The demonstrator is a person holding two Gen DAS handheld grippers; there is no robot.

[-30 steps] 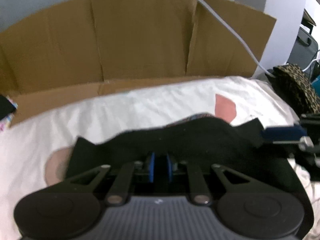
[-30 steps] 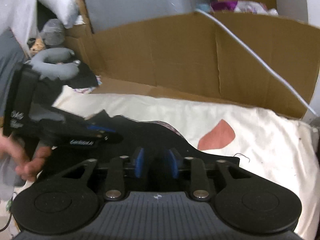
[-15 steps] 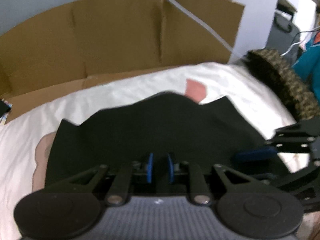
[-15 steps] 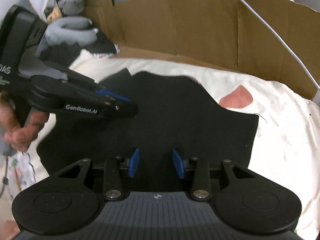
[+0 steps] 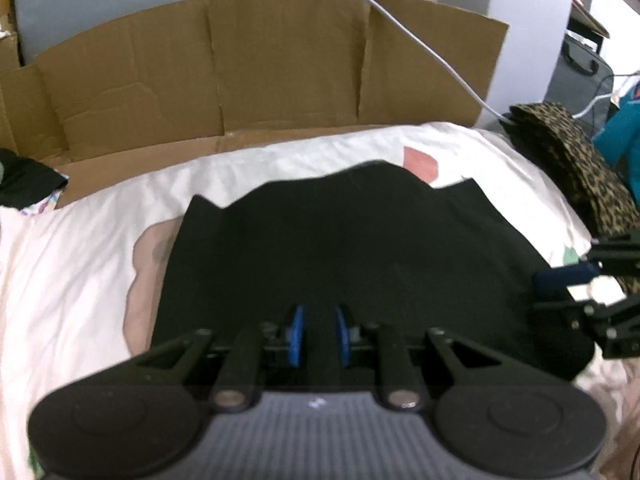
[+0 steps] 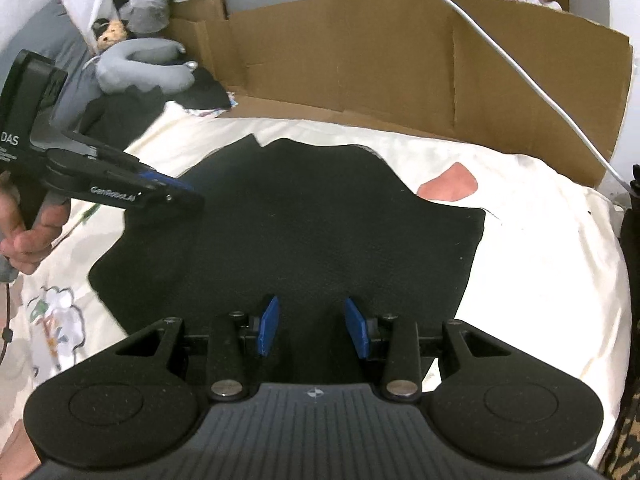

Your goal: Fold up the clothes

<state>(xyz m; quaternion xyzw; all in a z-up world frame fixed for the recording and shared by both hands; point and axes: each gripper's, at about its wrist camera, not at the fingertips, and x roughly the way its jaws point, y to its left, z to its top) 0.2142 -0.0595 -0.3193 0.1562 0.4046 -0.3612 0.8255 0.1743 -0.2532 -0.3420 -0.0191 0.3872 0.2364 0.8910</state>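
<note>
The right gripper (image 6: 312, 330) has its blue fingers wide apart over the near edge of the black cloth (image 6: 320, 232). The left gripper (image 5: 318, 338) has its fingers close together; I cannot tell if they pinch the cloth. The cloth lies flat in the middle of the white bed (image 6: 552, 248), probably spread out ready for folding. Cardboard (image 5: 260, 80) stands along the far edge.

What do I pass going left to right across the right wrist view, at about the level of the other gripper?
Hand → left gripper → black garment → pink patch on the white sheet → leopard-print fabric at the right edge.
</note>
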